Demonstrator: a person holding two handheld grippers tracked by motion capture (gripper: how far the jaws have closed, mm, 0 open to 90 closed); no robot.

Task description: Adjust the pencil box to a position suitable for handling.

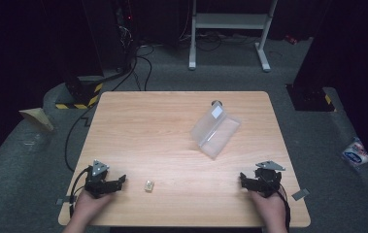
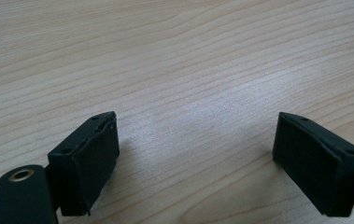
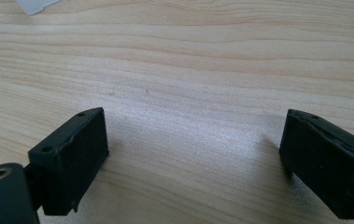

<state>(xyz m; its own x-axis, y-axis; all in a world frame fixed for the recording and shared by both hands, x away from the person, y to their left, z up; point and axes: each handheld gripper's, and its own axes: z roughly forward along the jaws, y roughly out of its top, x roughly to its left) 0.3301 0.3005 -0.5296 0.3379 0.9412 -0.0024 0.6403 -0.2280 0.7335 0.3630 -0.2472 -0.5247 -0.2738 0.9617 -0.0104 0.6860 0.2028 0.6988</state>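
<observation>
Two grippers: both rest low at the near edge of the bench point(image 1: 172, 126), one at each corner, each held from below by a hand.
Left gripper point(image 1: 118, 181): near the front left corner, its grey three-cornered plate on top, cable trailing off the left side.
Left jaws: spread wide in the left gripper view, with bare wood grain between them and nothing held; the left gripper point(image 2: 195, 163) sits just above the bench surface.
Right gripper point(image 1: 243, 178): near the front right corner, grey plate on top, pointing toward the middle of the bench.
Right jaws: also wide apart in the right gripper view, holding nothing, the right gripper point(image 3: 193, 165) over bare wood.
Small block point(image 1: 149, 185): a pale, tan little object lying flat on the bench just to the right of the left gripper, apart from it; too small to tell what it is.
Clear plastic case point(image 1: 214, 130): lies open on the far right part of the bench, one half propped up at an angle with a white label near its top, well apart from both grippers.
Case corner point(image 3: 37, 5): a pale translucent edge shows at the top left of the right gripper view.
Surroundings: grey floor around the bench, black cables at the left, a white frame stand point(image 1: 230, 22) beyond the far edge.
</observation>
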